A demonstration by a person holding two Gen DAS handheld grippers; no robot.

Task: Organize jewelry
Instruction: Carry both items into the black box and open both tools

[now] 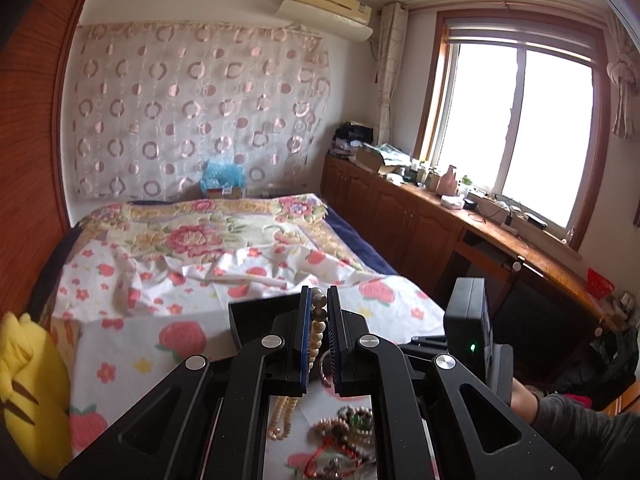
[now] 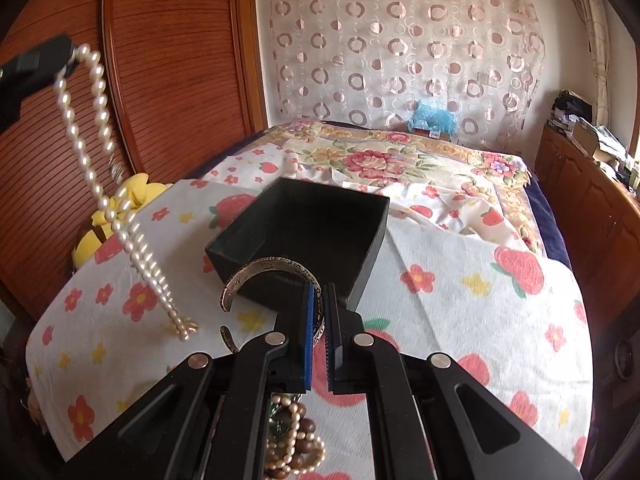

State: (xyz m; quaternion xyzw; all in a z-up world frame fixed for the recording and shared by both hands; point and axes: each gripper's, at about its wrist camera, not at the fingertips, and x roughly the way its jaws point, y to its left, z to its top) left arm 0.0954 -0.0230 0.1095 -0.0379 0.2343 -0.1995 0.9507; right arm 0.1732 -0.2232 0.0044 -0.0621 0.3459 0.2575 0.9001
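My left gripper (image 1: 319,300) is shut on a pearl necklace (image 1: 318,330). In the right wrist view that necklace (image 2: 100,132) hangs from the left gripper (image 2: 66,58) at the upper left, its lower end just above the bedcloth. My right gripper (image 2: 319,294) is shut on a silver cuff bracelet (image 2: 256,270), held just in front of an open black box (image 2: 304,220). The box also shows behind the left fingers (image 1: 260,312). A pile of bead bracelets and necklaces lies under the grippers (image 1: 344,432) (image 2: 292,440).
The strawberry-print cloth (image 2: 460,312) covers the bed. A yellow plush toy (image 1: 28,392) sits at the left edge. A wooden wardrobe (image 2: 160,60) stands left; a wooden cabinet with clutter (image 1: 420,208) runs under the window on the right.
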